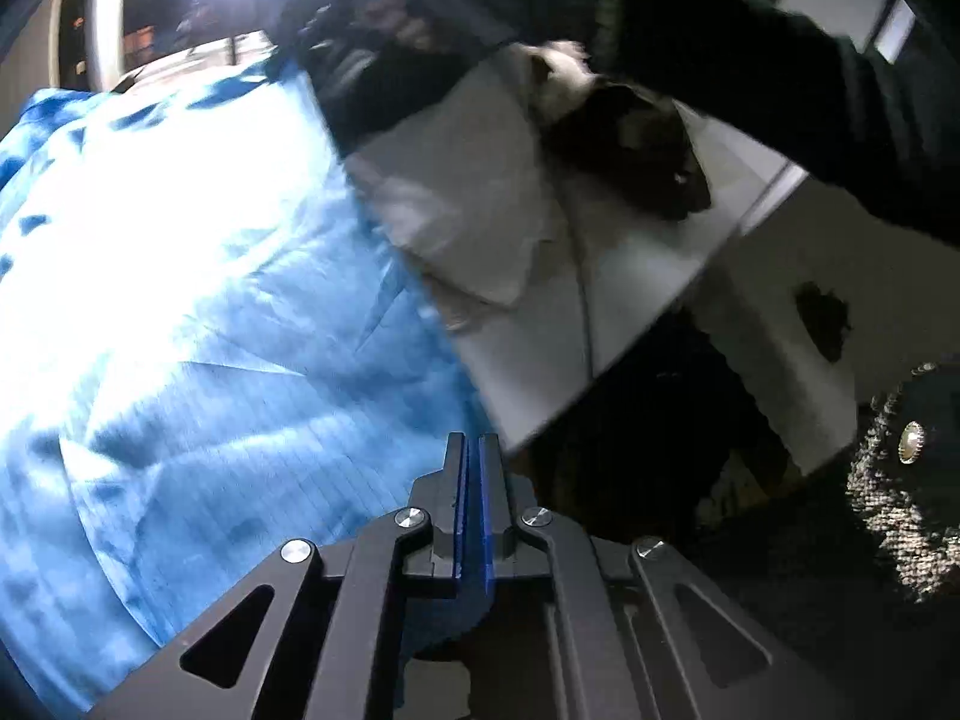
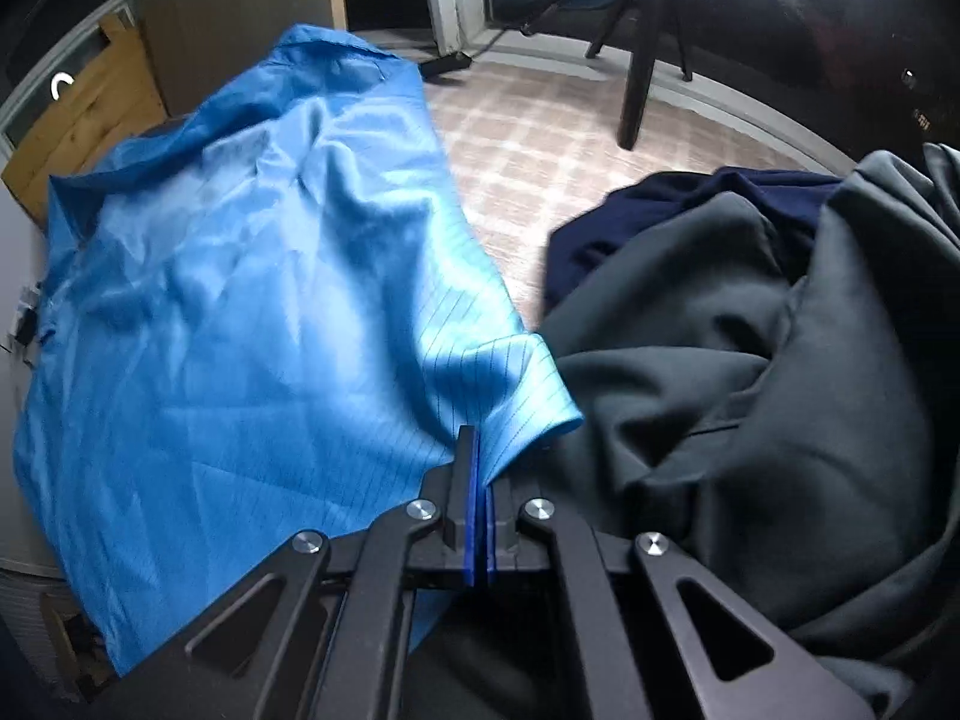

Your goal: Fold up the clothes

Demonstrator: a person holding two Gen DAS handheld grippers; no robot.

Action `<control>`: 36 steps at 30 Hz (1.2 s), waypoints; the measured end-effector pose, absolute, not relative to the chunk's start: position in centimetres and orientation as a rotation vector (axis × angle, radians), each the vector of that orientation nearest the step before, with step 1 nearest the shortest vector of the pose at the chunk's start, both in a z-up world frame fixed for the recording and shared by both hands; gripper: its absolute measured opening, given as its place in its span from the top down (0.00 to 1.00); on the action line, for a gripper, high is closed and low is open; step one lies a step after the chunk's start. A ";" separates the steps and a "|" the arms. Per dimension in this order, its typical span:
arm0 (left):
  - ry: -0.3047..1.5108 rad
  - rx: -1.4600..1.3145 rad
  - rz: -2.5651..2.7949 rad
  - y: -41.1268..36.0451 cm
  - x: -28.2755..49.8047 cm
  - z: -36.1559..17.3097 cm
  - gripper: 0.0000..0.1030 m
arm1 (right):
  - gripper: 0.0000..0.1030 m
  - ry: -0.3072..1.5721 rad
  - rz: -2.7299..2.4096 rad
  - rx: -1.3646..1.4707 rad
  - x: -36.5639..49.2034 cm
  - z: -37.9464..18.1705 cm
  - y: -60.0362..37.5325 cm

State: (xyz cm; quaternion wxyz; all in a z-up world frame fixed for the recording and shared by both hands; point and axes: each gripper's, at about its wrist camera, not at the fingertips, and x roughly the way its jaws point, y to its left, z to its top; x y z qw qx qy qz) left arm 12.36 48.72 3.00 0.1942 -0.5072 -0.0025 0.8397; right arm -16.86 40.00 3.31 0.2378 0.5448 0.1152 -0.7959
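The shirt [image 2: 240, 300] lies spread on the table [image 1: 648, 264], filling the left of both views. In the right wrist view its cuff [image 2: 528, 402] reaches right onto a heap of clothes [image 2: 750, 360], with the floor [image 2: 540, 138] behind and a tripod [image 2: 642, 48] beyond that. In the left wrist view a sleeve [image 1: 780, 72] crosses above the table's far right part.

Both my wrist cameras sit behind own gripper, facing steeply down, close over cloth. Shared ground: blue shirt [image 1: 198, 300] [image 2: 252, 300], ahead-left of each gripper.
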 end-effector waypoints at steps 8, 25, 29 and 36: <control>0.113 -1.454 2.501 51.5 10.3 3.4 0.27 | 0.65 0.129 -2.135 1.480 -16.2 5.8 42.8; -0.111 -1.539 2.491 48.8 7.0 1.1 0.91 | 0.95 0.275 -2.138 1.511 -18.8 3.2 39.5; -0.315 -1.455 2.503 46.1 7.9 2.6 0.92 | 0.96 0.340 -2.136 1.473 -18.4 6.0 38.3; -0.641 -1.317 2.573 39.7 12.3 5.9 0.94 | 0.97 0.202 -2.121 1.441 -18.8 11.0 35.4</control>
